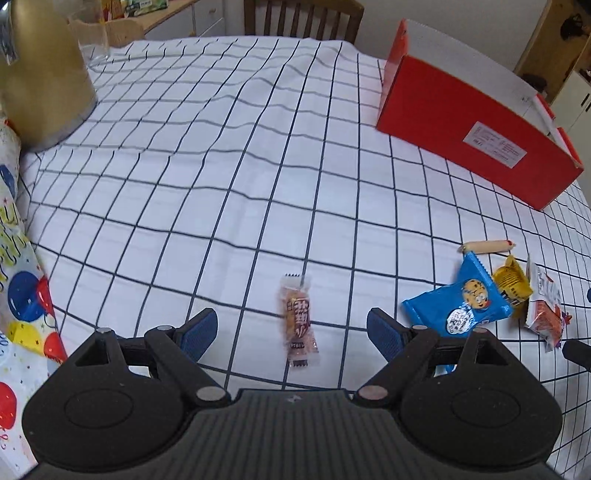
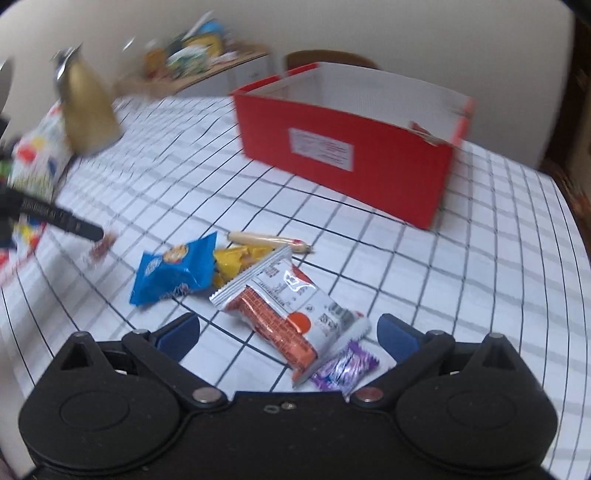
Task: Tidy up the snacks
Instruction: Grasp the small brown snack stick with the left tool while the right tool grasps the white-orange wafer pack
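My left gripper is open over the checked tablecloth, with a small brown snack bar lying between its blue pads, untouched. To its right lies a pile: a blue cookie bag, a yellow packet, a white-and-red packet and a sausage stick. My right gripper is open above the white-and-red packet, which lies between its fingers. A purple candy sits by the right finger. The blue bag, yellow packet and sausage stick lie beyond. An open red box stands behind.
The red box sits at the table's far right. A gold kettle and a clear glass stand far left. A balloon-print bag lies along the left edge. A wooden chair stands behind the table.
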Available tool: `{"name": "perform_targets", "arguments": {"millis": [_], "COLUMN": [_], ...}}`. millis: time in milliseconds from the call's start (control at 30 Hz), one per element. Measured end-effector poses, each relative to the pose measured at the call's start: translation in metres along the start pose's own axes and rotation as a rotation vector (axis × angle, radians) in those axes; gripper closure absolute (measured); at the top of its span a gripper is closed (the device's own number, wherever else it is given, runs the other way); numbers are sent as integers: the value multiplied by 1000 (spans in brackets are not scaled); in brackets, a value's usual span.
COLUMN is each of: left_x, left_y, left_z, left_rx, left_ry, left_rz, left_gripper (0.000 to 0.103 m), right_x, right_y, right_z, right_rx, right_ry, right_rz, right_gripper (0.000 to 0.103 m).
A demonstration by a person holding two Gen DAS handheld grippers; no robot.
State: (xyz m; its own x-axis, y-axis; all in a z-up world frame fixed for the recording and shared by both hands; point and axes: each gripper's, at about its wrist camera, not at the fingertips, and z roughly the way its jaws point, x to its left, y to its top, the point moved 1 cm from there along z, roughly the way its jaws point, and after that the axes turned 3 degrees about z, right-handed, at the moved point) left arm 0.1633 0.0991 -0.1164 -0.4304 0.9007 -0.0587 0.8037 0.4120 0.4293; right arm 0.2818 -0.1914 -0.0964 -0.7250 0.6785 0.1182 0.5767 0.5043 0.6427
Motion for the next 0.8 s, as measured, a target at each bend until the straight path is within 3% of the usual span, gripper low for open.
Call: {"name": "perform_targets", "arguments": {"millis": [167,400,567,800], "left_x": [4,4,-1,-9], "left_y": [-2,-6,-7,-12], "left_z": [11,13,13,16], "left_rx": [27,9,11,16], "left_ry": [-2,10,-27,-38], "left_rz": [-23,-11,-13,18], "left_gripper": [15,15,35,51], "right_x": [-1,9,13,14], "right_y": [11,13,12,11], "right_z": [17,40,46,50], "right_rx": [44,114,130,148], "right_ry": [35,26,30,39], "right_rz": [-110,-311,-388,-411], "right_gripper": [4,20,24,37]}}
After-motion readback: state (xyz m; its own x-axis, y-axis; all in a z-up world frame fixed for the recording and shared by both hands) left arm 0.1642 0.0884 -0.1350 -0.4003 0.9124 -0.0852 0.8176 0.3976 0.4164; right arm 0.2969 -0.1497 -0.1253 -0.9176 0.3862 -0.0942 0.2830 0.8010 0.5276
